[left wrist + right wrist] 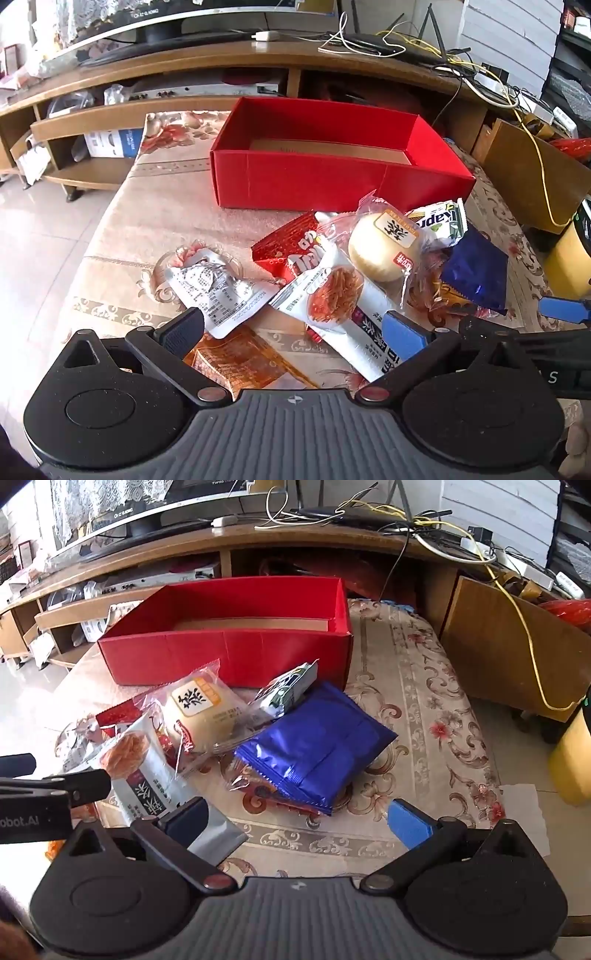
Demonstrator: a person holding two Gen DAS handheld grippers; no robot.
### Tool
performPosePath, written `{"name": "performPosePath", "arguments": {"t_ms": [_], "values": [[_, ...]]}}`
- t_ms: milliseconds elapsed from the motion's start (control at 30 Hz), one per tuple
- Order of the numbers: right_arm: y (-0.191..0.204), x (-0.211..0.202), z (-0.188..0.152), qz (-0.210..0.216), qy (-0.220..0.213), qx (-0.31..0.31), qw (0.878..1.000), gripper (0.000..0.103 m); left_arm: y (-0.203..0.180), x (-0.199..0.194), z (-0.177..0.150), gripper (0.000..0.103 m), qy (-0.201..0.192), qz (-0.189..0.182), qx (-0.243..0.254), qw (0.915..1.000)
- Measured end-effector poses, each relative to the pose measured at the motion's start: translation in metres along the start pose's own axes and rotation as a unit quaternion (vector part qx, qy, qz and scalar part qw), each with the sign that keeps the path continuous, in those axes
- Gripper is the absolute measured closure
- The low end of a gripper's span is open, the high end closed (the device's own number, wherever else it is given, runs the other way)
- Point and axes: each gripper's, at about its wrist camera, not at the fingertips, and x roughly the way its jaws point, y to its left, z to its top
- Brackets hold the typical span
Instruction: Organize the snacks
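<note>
An open red box (295, 181) (229, 650) stands on the floral cloth with only a cardboard floor showing inside. In front of it lies a heap of snacks: a wrapped round bun (384, 243) (207, 712), a red packet (291, 247), a white noodle-print packet (332, 295) (136, 771), a silver packet (218, 288), a green-and-white pack (439, 221) (288, 690) and a blue foil bag (476, 269) (314, 746). My left gripper (295, 328) hangs open above the white packet. My right gripper (295, 816) hangs open just before the blue bag. Neither holds anything.
A wooden TV stand (258, 59) with a screen, cables and shelves runs behind the table. A wooden cabinet (509, 642) and a yellow container (572, 760) stand to the right. Pale floor tiles (44, 229) lie left of the table. An orange packet (240, 362) lies under my left gripper.
</note>
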Motion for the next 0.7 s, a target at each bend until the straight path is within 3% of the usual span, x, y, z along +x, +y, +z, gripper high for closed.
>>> {"name": "performPosePath", "arguments": {"t_ms": [700], "values": [[0.0100, 0.0075, -0.0030, 0.010, 0.018, -0.020, 1.000, 0.000, 0.0083, 0.0003, -0.0004, 0.000, 0.026, 0.010, -0.011, 0.9996]]}}
